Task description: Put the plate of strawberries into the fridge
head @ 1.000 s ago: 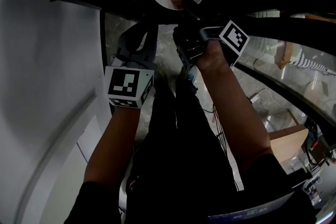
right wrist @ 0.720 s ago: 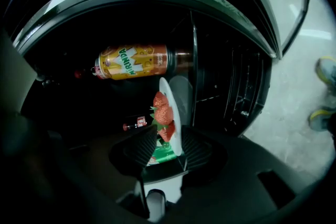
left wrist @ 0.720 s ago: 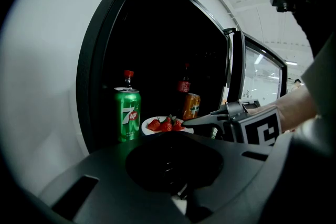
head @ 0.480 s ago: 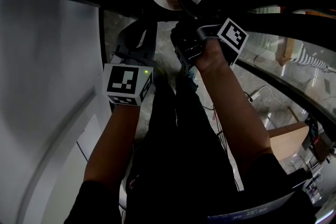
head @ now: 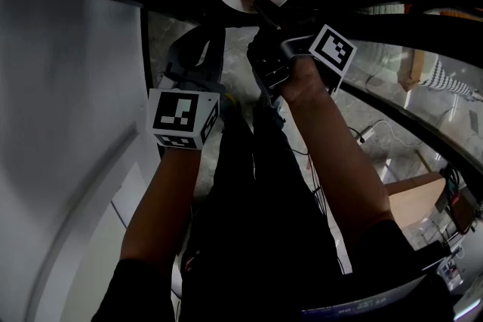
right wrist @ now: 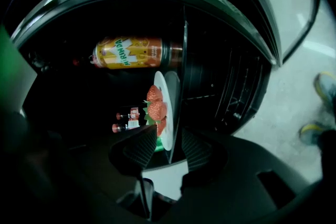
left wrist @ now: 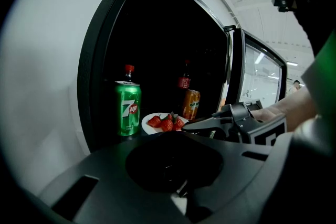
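jaws of the right gripper (right wrist: 169, 140) stand on either side of the rim of the white plate (right wrist: 173, 105), one over the fruit side and one under it. a thin gap shows on the fruit side, so the grip looks loose rather than clenched. the plate carries a few strawberries (right wrist: 156, 108) and lies inside the dark fridge (left wrist: 97, 65), near the front of the opening. just beside the plate, to its left in the left gripper view, a green soda can (left wrist: 127, 108) stands upright. an orange can (left wrist: 191, 104) stands behind the plate, and a red-capped bottle (left wrist: 184, 79) stands further back. the left gripper (head: 198, 53) hangs low outside the fridge opening, well apart from the plate. its own view shows only dark housing where the jaws would be, so i cannot tell whether they are apart or together. the glass door (left wrist: 261, 81) stands swung out at the right.
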`<state>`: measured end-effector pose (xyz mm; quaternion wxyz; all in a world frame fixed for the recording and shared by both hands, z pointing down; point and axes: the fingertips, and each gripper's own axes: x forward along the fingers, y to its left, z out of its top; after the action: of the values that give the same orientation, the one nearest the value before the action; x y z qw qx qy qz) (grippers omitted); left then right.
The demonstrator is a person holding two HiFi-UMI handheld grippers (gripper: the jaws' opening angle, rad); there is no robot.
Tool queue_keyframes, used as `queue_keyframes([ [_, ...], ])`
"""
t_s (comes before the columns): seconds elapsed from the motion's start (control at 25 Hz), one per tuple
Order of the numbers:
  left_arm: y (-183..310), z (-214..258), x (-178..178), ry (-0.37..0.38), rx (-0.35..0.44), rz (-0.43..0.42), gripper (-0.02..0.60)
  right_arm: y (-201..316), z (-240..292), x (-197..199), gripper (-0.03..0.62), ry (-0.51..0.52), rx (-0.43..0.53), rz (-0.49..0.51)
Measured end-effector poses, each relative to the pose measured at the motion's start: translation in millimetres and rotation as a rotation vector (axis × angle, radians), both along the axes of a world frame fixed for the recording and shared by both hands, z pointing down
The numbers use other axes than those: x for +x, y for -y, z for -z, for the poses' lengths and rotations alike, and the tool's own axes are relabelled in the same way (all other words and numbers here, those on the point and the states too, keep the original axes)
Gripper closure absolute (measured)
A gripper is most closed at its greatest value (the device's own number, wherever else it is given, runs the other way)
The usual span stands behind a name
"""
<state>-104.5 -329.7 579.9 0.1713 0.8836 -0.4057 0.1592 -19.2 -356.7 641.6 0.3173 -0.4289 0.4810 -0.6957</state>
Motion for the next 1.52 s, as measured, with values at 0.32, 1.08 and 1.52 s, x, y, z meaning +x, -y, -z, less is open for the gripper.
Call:
queue_keyframes([
  [0.32,-1,-2,-1,0.006,0.002,-0.005,0.577,-15,11,4,0.465,-0.448,0.177,0.181],
  [1.08,2,-13,4,0.018,0.004,-0.017,0.575,-16,19,-2,0.470,-1.350,0.466,0.385],
  [1.52,8,-16,7,0.018,-0.002,-0.010,0.576,2,20,5,0.470,-1.388,0.467,0.375],
])
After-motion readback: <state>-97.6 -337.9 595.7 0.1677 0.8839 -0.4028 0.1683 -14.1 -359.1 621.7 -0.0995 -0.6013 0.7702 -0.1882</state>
